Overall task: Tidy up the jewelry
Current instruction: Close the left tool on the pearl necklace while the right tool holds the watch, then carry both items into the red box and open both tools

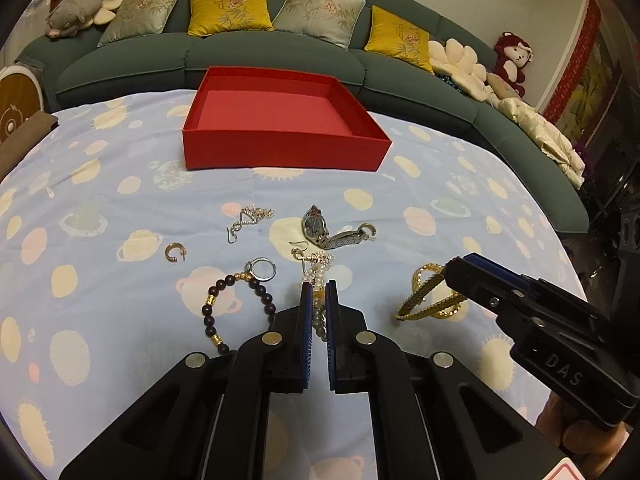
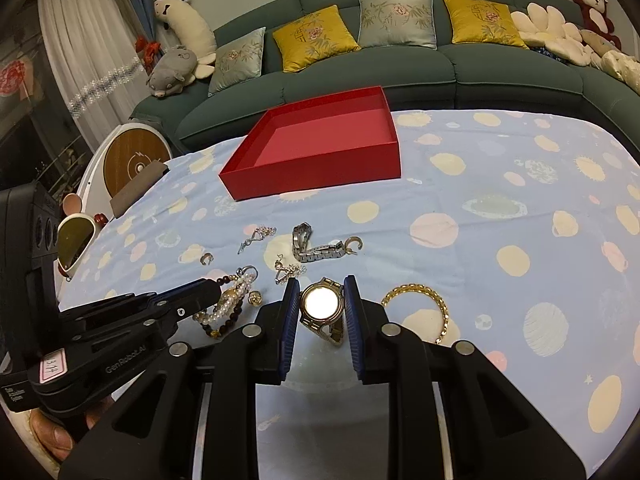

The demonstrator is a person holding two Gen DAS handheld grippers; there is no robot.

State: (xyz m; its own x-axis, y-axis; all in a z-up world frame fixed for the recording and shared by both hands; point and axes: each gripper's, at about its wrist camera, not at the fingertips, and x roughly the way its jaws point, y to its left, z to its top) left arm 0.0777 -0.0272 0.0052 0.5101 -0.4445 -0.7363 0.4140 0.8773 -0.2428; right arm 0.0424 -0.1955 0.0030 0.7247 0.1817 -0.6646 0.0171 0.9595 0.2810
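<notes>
My left gripper [image 1: 319, 285] is clamped narrow on the pearl bracelet [image 1: 319, 276] near the bench's front edge. My right gripper [image 2: 322, 280] brackets the gold watch [image 2: 323, 305]; contact I cannot tell. The red box [image 1: 280, 148] sits toward the far edge, silver watch [image 1: 326, 230] between.

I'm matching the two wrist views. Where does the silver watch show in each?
Left wrist: silver watch lies centre, right of middle, beyond the left gripper.
Right wrist: silver watch lies centre, just left of middle.
Shared landmark: red box behind it.
</notes>
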